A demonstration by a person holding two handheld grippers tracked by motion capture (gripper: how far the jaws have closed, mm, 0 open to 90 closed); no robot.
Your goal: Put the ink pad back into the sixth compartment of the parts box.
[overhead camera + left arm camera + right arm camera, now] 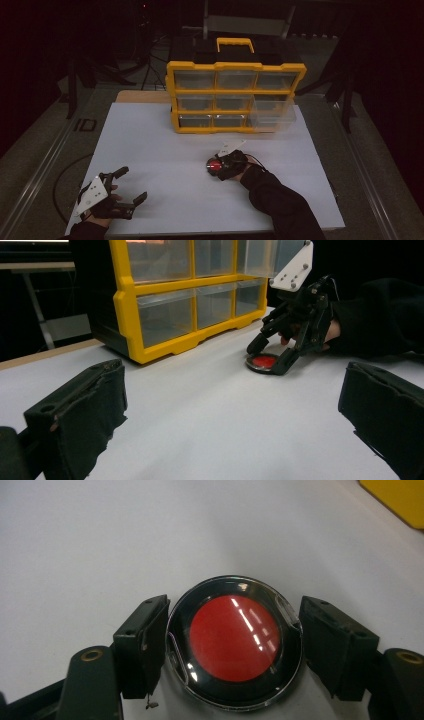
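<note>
A round red disc [232,645] with a black rim and a clear cover lies flat on the white table [165,145]. My right gripper [234,625] straddles it, both pads pressed against its rim. From the high view, the right gripper [219,165] and the disc [214,166] sit right of the table's middle. The left gripper view shows that disc [262,361] between the right gripper's fingers [286,361]. My left gripper [132,184] rests near the front left corner, open and holding nothing, its jaws spread wide [232,405].
A yellow organiser [235,95] with clear drawers and a top handle stands at the back of the table. Its right-hand drawer [274,114] is pulled out toward me. A dark sleeve [282,205] reaches in from the bottom right.
</note>
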